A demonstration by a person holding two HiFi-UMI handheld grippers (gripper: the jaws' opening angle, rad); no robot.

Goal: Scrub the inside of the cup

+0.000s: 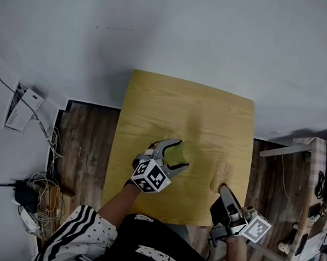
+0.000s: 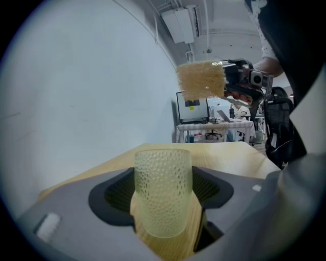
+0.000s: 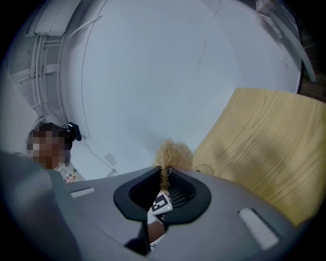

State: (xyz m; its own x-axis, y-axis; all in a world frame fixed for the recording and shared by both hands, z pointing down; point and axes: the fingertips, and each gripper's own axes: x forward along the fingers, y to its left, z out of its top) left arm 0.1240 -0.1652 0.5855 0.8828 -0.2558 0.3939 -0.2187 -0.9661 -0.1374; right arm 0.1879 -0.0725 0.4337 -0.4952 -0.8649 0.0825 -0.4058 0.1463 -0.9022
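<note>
Here, at the wooden table, left fingers pinch cup; right fingers, seemingly, brush.

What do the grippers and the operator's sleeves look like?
Left gripper and right gripper: grey bodies, dark textured jaws, each with a white cube of black square markers. Left sleeve: black with white stripes and dots.

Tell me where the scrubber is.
In the head view the scrubber is pinched in the right gripper, over the right side of the table, right of the cup and apart from it.
</note>
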